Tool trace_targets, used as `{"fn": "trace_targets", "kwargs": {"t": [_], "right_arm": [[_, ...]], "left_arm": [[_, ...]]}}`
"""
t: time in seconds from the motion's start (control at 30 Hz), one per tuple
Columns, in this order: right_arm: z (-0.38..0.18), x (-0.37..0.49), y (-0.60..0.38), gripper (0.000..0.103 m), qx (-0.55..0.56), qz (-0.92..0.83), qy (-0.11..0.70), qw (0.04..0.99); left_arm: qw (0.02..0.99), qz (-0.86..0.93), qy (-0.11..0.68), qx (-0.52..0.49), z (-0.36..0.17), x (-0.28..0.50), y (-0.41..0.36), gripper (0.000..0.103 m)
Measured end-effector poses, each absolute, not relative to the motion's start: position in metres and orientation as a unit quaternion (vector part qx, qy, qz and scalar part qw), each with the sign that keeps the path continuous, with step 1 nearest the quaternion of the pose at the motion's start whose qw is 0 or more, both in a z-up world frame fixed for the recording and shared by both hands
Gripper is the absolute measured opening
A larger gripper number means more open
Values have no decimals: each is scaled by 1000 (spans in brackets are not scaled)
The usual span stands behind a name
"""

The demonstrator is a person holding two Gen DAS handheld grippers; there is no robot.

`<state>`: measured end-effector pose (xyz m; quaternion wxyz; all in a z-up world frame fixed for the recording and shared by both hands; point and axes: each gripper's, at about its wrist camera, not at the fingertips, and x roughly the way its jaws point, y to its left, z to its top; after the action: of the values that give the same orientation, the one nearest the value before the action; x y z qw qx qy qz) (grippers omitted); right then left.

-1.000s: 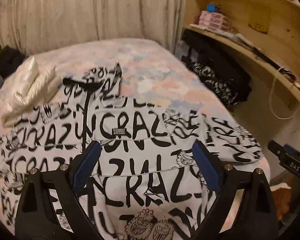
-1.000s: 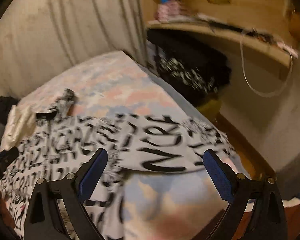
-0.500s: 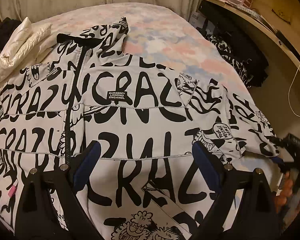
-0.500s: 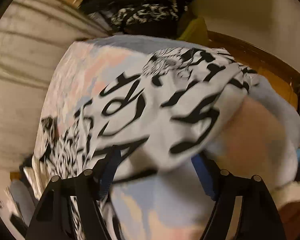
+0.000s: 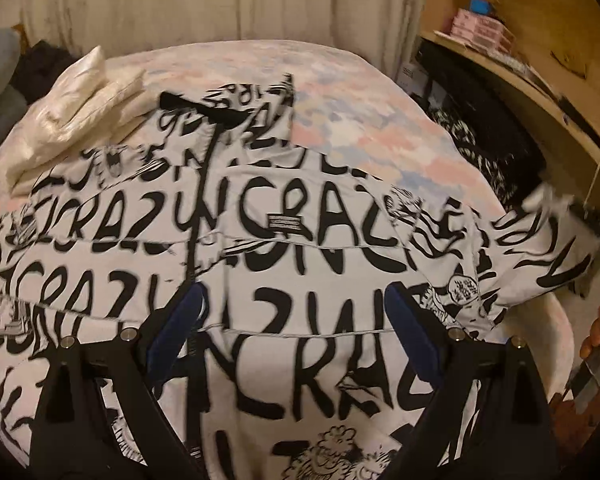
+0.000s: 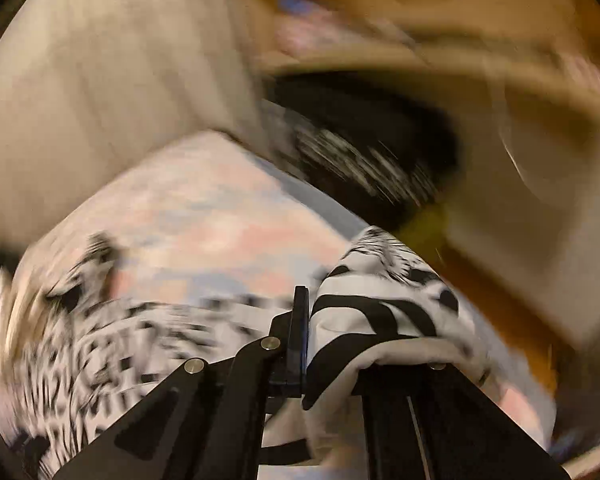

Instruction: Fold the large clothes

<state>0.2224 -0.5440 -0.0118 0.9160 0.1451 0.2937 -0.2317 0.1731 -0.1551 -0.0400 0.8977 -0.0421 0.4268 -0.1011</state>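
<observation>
The white jacket point(image 5: 300, 248) with black lettering lies spread front-up on the bed, one sleeve point(image 6: 380, 312) lifted.

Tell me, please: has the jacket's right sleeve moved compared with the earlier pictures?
Yes. In the left wrist view the sleeve, which lay on the bed, is now lifted toward the wooden shelf. The right gripper is shut on it.

Left tool point(image 5: 294, 322): black arms; blue pads; silver screws; right tool point(image 6: 300, 320) alike.

Left gripper point(image 5: 292, 320) fingers spread wide, right gripper point(image 6: 302, 340) fingers pinched together
</observation>
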Motion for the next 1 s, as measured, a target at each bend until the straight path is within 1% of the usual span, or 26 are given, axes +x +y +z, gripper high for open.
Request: {"fn": "trace_targets", "kwargs": {"t": [0.03,0.1,0.2,0.27,0.33,0.4,0.47,0.5,0.53,0.57,0.6,0.63,0.73,0.83,0.9,1.0], "right_arm": [[4,234,-512,6,96,-205,284,932],[19,251,-461,6,35,-153,277,948],[15,278,-383,6,-33,-66,294,953],[-1,290,-340,6,-60,-7,317,946],[-31,298,-294,6,-90,37,346,933],[-59,301,-263,7,-94,72,373,920],[-93,302,-236,9,-89,105,420,897],[-105,302,-228,19,-90,109,435,889],[-118,300,-221,30,-91,112,448,882],[-124,298,-217,37,-88,114,452,880],[-130,294,-216,49,-78,117,457,878],[-134,276,-213,55,-68,120,457,879],[-136,263,-211,59,-17,135,471,871],[-133,245,-221,60,44,141,488,860],[-126,233,-236,60,73,131,482,863],[-114,207,-265,60,84,76,465,878]], "left_arm": [[898,-97,425,-55,-38,172,-144,92],[899,-72,426,-78,-37,170,-121,92],[893,-58,435,-95,-38,167,-87,91],[893,-40,438,-100,-39,164,-63,91],[895,-21,433,-105,-41,159,-40,91],[897,-7,429,-107,-43,156,-22,91],[895,-2,432,-109,-48,154,-8,92],[894,-3,434,-112,-50,154,-2,92],[893,-3,436,-114,-52,153,2,92],[892,-5,438,-117,-54,152,5,92],[890,-8,440,-118,-56,152,7,92],[889,-12,441,-119,-57,152,7,92],[888,-30,444,-114,-61,154,-1,92],[889,-59,444,-94,-62,152,-21,92],[890,-79,442,-74,-62,150,-36,92],[887,-119,446,-34,-65,150,-70,92]]}}
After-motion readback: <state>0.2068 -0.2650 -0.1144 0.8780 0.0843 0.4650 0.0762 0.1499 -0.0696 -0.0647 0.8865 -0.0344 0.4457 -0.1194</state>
